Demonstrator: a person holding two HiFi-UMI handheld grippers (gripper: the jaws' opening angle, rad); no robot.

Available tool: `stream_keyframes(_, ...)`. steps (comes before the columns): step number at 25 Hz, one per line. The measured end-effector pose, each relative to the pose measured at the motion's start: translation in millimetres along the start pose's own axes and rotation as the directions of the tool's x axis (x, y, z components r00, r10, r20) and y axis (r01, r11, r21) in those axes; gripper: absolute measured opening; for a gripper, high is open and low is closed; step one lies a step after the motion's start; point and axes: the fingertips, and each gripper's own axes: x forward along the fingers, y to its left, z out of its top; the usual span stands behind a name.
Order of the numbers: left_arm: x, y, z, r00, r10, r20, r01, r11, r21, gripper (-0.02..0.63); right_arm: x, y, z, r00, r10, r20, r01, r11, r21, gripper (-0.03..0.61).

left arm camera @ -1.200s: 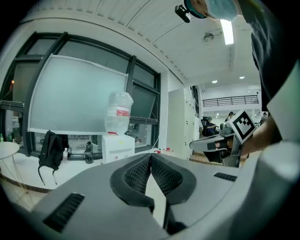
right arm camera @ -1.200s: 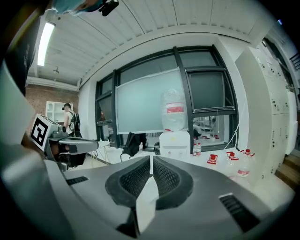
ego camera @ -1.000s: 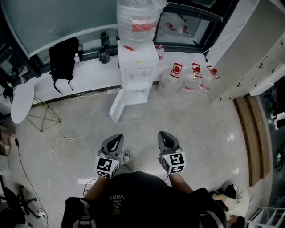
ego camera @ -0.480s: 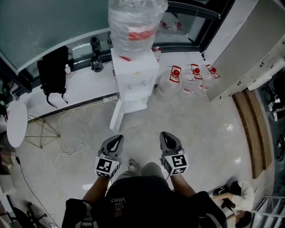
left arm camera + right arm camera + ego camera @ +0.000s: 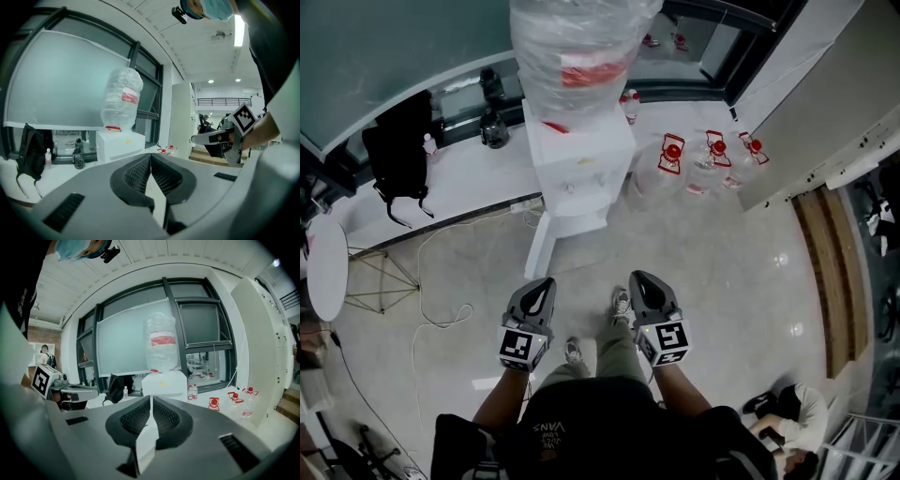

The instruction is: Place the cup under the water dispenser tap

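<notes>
**Both tongs closed, dispenser ahead across the floor**

The person stands on the pale, glossy floor (image 5: 722, 281) and faces the white water dispenser (image 5: 581, 155). A large bottle (image 5: 577, 47) wrapped in clear plastic sits upside down on top of it. The left tongs (image 5: 546, 283) and the right tongs (image 5: 637, 278) are held side by side at about the same height, both pointing towards the dispenser and well apart from it.

In the left gripper view the ribbed pads meet, with nothing between them. In the right gripper view the pads are also drawn together, leaving only a thin pale sliver along the seam (whether that is a thing or just the bright background showing through cannot be told).

No view lets the cup be made out. The taps on the dispenser's front are too small to pick out from the head view.

Just to the right of the dispenser, three spare bottles (image 5: 673, 164) with red caps stand on the floor. To its left a black backpack (image 5: 394, 155) rests on a white ledge (image 5: 469, 187) under the window. A light cable (image 5: 441, 314) loops over the floor on that side. The person's shoes (image 5: 622, 302) show between the two tongs.
</notes>
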Motion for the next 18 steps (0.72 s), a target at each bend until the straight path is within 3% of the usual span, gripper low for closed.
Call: stream_keyframes(18, 200, 37, -41, 0.984, 0.170, -0.057, -0.173, 0.984, -0.044, 0.018, 160, -146, -23, 0.980, 0.192, -0.058, -0.193, 0.981, -0.021, 0.046)
